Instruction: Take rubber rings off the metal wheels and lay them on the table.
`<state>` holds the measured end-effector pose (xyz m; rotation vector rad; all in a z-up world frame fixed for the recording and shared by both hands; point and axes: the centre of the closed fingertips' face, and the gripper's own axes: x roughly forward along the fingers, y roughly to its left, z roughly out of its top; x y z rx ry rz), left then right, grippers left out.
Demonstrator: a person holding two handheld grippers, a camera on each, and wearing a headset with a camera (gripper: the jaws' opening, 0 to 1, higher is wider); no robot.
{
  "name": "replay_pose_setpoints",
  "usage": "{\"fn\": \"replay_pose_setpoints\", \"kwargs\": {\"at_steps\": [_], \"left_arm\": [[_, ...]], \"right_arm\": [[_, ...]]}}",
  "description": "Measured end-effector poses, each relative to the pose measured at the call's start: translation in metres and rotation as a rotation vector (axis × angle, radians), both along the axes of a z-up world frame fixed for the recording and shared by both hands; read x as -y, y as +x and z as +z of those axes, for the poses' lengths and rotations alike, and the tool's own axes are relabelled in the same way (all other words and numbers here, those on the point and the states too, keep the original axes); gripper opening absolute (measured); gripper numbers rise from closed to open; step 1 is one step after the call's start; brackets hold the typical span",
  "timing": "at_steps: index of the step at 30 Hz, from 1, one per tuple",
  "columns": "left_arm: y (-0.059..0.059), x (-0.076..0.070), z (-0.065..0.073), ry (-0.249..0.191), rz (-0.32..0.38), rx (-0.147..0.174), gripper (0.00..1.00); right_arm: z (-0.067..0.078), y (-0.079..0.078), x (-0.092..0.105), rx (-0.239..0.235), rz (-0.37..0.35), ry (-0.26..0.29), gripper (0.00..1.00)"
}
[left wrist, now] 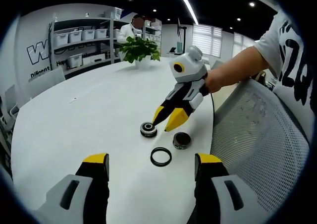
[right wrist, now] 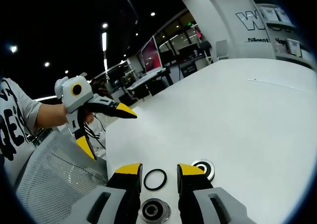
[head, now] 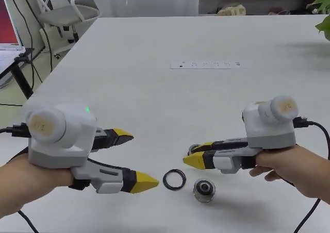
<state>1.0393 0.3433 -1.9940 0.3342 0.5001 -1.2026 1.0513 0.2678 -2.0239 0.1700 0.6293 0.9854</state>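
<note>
Left gripper [head: 143, 159] beside thin black rubber ring [head: 165, 180]

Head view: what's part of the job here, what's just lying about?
Job: loose black rubber ring; round metal wheel beside it; second metal wheel farther back.
Lying about: white power strip; grey office chair; green leafy plant.

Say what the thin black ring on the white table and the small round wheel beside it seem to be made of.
Thin black ring: probably rubber, matt, with no glint and a slim, even band lying flat. Small round silver wheel: likely metal, polished, since its rim shows bright highlights around a dark centre; the dark part's material is unclear.
</note>
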Motion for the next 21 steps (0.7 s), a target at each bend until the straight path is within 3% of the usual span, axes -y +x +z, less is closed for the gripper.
{"fn": "replay_pose_setpoints", "kwargs": {"at_steps": [8, 21], "left_arm": [[0.006, 0.007, 0.001, -0.007, -0.005, -0.004, 0.68], [0.020, 0.017, -0.002, 0.001, -0.012, -0.002, 0.68]], "right_arm": [[0.010, 0.007, 0.013, 0.035, -0.031, -0.002, 0.27], [0.011, 0.014, 0.032, 0.061, -0.083, -0.013, 0.29]]}}
